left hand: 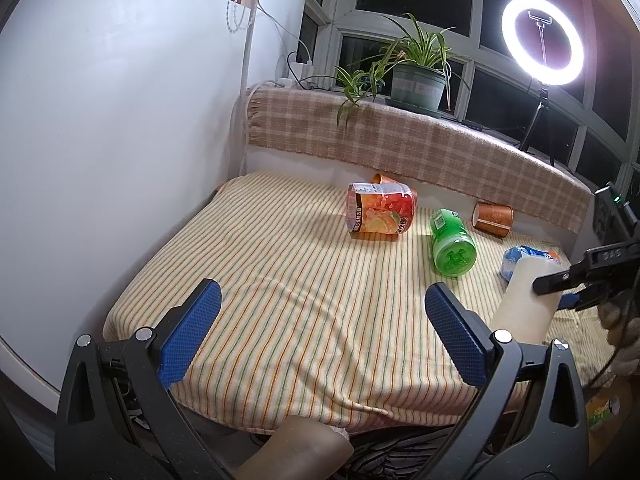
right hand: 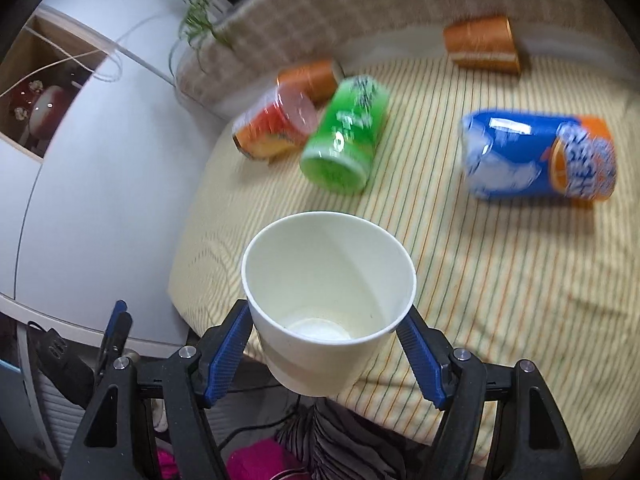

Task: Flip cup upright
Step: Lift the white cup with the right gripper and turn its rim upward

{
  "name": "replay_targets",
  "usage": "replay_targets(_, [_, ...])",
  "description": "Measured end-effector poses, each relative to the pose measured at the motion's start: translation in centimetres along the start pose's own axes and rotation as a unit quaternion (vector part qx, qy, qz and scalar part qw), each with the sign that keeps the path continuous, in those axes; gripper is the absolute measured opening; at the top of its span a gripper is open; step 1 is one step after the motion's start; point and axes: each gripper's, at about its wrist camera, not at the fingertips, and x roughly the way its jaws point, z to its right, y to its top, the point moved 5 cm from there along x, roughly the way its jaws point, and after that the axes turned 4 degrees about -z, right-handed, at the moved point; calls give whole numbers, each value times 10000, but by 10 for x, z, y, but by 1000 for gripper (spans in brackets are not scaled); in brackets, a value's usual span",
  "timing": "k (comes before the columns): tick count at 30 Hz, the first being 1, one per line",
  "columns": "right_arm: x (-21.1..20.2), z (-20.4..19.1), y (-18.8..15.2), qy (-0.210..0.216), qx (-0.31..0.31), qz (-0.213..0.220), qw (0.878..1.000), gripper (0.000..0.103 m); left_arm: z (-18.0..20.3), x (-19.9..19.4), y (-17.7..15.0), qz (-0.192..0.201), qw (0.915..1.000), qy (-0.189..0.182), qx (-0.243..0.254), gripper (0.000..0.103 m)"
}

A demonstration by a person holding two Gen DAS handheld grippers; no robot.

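Note:
A white paper cup [right hand: 328, 300] is held between the blue pads of my right gripper [right hand: 326, 344], its open mouth facing the camera, above the striped cloth's near edge. In the left wrist view the same cup [left hand: 524, 300] shows at the right, clamped by the right gripper [left hand: 556, 288]. My left gripper [left hand: 320, 332] is open and empty over the front of the cloth.
On the striped cloth [left hand: 280, 280] lie a red-orange can [left hand: 380, 212], a green can [left hand: 452, 246], a blue can [right hand: 536, 156] and two orange paper cups [left hand: 493, 219] [right hand: 310, 80] on their sides. A white cabinet [left hand: 120, 120] stands left; a plaid ledge [left hand: 400, 140] with a plant behind.

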Motion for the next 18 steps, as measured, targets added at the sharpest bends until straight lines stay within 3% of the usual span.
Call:
replay_targets(8, [30, 11, 17, 1, 269, -79, 9996, 76, -7, 5, 3, -66, 9999, 27, -86, 103])
replay_targets(18, [57, 3, 40, -177, 144, -49, 9997, 77, 0, 16, -1, -220, 9996, -173, -51, 103])
